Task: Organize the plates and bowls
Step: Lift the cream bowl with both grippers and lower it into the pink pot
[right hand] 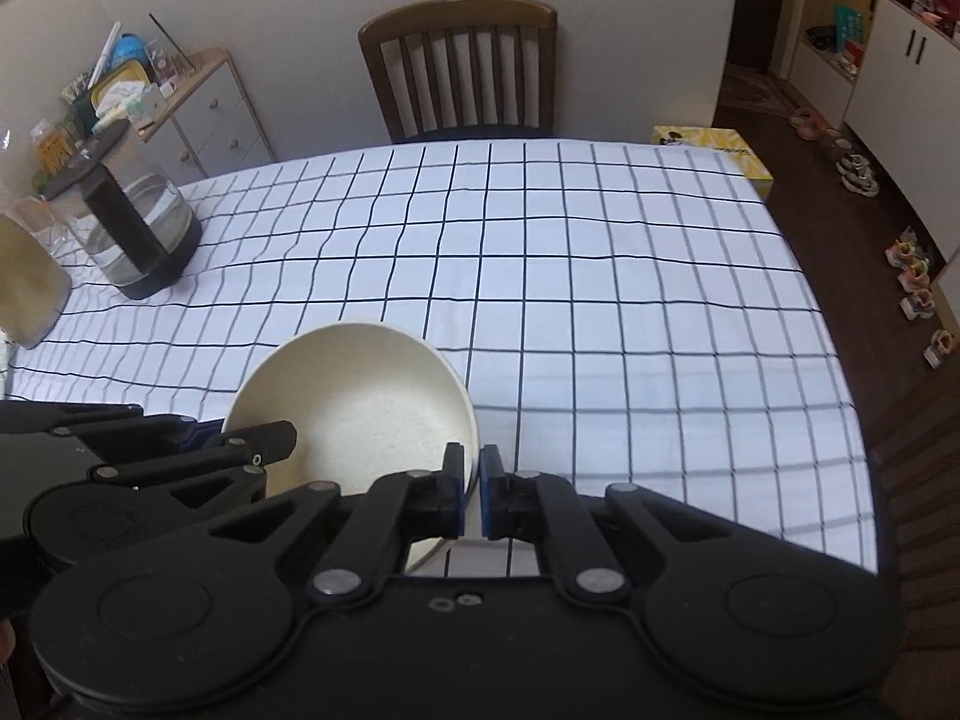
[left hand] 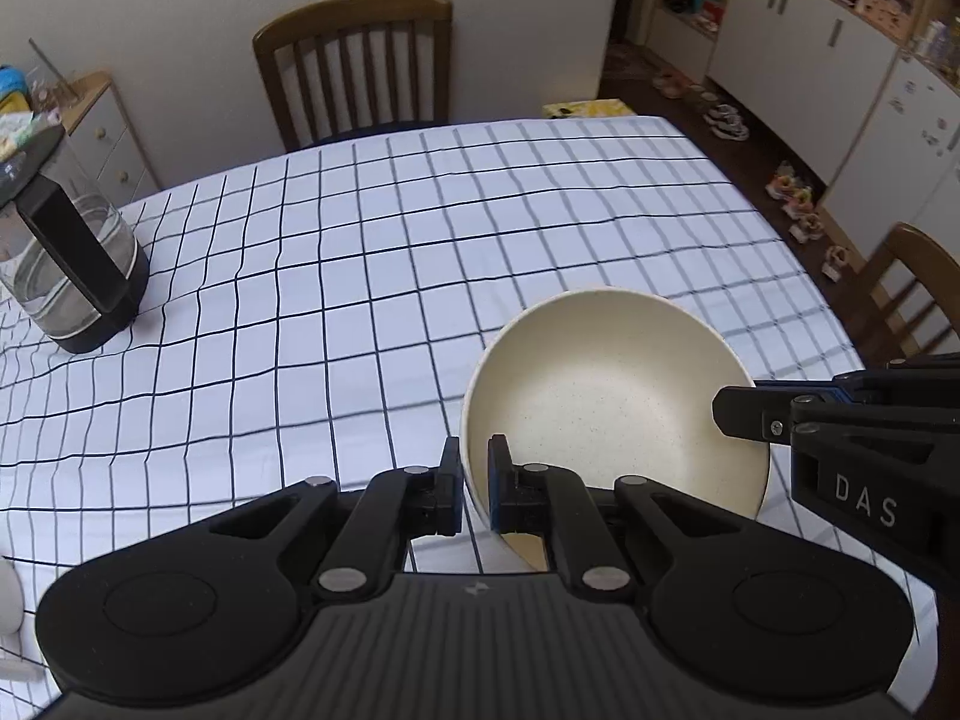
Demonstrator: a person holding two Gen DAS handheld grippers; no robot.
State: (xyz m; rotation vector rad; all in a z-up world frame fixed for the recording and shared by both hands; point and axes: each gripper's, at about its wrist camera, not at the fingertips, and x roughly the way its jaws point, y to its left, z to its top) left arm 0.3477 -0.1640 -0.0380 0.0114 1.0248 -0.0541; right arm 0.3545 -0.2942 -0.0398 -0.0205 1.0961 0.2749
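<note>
Both tools are clamped on the cream bowl (left hand: 606,402), held tilted above the checked bench (left hand: 360,276): the left tool (left hand: 474,483) pinches its rim at 7 o'clock, the right tool (right hand: 471,492) at 5 o'clock; a glass kettle (left hand: 66,252) stands at 10 o'clock

A checked tablecloth (left hand: 420,276) covers the table; a glass kettle (left hand: 72,258) stands on it.
</note>
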